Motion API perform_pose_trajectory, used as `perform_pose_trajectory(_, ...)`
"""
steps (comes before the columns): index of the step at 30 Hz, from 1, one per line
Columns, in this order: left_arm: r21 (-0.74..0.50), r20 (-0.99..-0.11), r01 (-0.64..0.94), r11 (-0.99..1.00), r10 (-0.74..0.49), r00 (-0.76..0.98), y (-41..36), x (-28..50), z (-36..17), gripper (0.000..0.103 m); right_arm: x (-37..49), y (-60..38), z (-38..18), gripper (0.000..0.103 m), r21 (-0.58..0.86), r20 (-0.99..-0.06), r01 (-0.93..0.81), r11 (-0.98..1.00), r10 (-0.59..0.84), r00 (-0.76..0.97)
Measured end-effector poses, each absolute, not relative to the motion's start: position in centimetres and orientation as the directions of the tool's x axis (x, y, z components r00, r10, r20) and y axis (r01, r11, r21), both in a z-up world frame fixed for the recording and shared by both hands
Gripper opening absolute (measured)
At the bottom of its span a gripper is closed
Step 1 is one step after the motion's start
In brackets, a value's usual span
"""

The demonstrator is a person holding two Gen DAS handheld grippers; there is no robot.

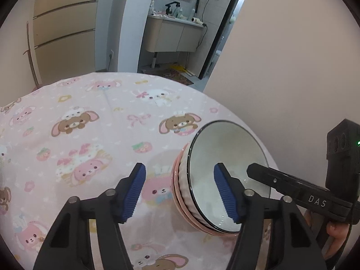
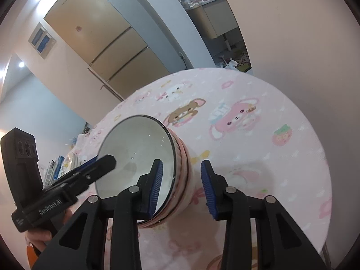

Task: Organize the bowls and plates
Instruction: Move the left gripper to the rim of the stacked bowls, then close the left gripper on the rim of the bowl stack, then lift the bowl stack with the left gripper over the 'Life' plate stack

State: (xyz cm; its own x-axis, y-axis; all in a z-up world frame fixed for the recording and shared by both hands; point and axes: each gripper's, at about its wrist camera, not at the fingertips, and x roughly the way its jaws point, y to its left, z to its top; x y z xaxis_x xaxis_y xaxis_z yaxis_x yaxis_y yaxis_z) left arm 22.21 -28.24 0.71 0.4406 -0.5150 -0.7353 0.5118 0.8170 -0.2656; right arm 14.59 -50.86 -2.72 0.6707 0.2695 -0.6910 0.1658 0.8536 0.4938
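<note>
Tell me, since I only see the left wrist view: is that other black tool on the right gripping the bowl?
Observer: Not yet. The right gripper has its jaws astride the bowl's wall, one finger inside and one outside, and the outer pad is clear of it.
Visitor: Are there more dishes around?
Observer: Yes. Pale plates show past the table's edge, behind the left gripper.
Visitor: And who holds the tool I look along?
Observer: A hand wraps its handle, low at the left of the right wrist view.
</note>
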Motion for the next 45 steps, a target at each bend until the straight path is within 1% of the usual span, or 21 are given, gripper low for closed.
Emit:
perform_pose_trajectory(2,-0.253,-0.747,0.512,0.821,-0.502,0.436,-28.8,22.1,0.1,0.057,14.9,-50.7,-3.2,0.035,0.493,-0.699,0.172,0.853,0.271,0.661)
perform_pose_trajectory(4,-0.249,-0.755,0.506,0.826,-0.493,0.433,-29.1,22.1,-0.3,0.057,15.2,-50.5,-3.7,0.035,0.499,-0.705,0.181,0.847,0.276,0.653)
perform_pose_trajectory(8,-0.246,-0.772,0.489,0.837,-0.474,0.423,-29.3,22.6,-1.2,0.057,15.5,-50.1,-3.7,0.029,0.492,-0.712,0.185,0.851,0.27,0.649)
perform_pose_trajectory(10,-0.26,-0.776,0.479,0.838,-0.477,0.413,-29.2,22.9,-1.6,0.057,15.5,-50.1,-3.7,0.027,0.485,-0.715,0.192,0.853,0.26,0.649)
perform_pose_trajectory(18,-0.316,-0.778,0.486,0.815,-0.516,0.358,-29.9,23.4,-2.7,0.057,16.3,-50.4,-4.7,0.028,0.517,-0.722,0.22,0.827,0.284,0.631)
perform_pose_trajectory(23,-0.386,-0.761,0.458,0.801,-0.557,0.332,-30.0,23.8,-3.2,0.057,16.6,-51.7,-6.0,0.033,0.632,-0.671,0.221,0.743,0.382,0.636)
perform_pose_trajectory(27,-0.472,-0.744,0.431,0.769,-0.61,0.273,-29.9,24.1,-4.0,0.056,16.7,-51.7,-6.1,0.033,0.635,-0.67,0.216,0.742,0.389,0.633)
perform_pose_trajectory(29,-0.499,-0.739,0.413,0.762,-0.623,0.256,-29.8,24.1,-4.3,0.058,16.7,-51.7,-6.2,0.033,0.643,-0.661,0.207,0.738,0.397,0.637)
perform_pose_trajectory(33,-0.49,-0.748,0.399,0.775,-0.608,0.264,-29.8,23.8,-4.1,0.057,16.7,-51.8,-6.3,0.032,0.652,-0.659,0.215,0.727,0.404,0.635)
perform_pose_trajectory(38,-0.485,-0.773,0.346,0.803,-0.579,0.261,-29.4,23.1,-3.6,0.052,16.6,-51.0,-5.6,0.032,0.606,-0.691,0.238,0.759,0.355,0.63)
perform_pose_trajectory(41,-0.451,-0.785,0.359,0.817,-0.555,0.276,-29.4,22.3,-3.2,0.052,16.4,-51.0,-5.4,0.032,0.608,-0.692,0.238,0.758,0.358,0.627)
perform_pose_trajectory(45,-0.448,-0.796,0.35,0.822,-0.546,0.262,-29.2,22.1,-3.0,0.052,16.1,-50.9,-5.1,0.032,0.601,-0.695,0.24,0.762,0.351,0.627)
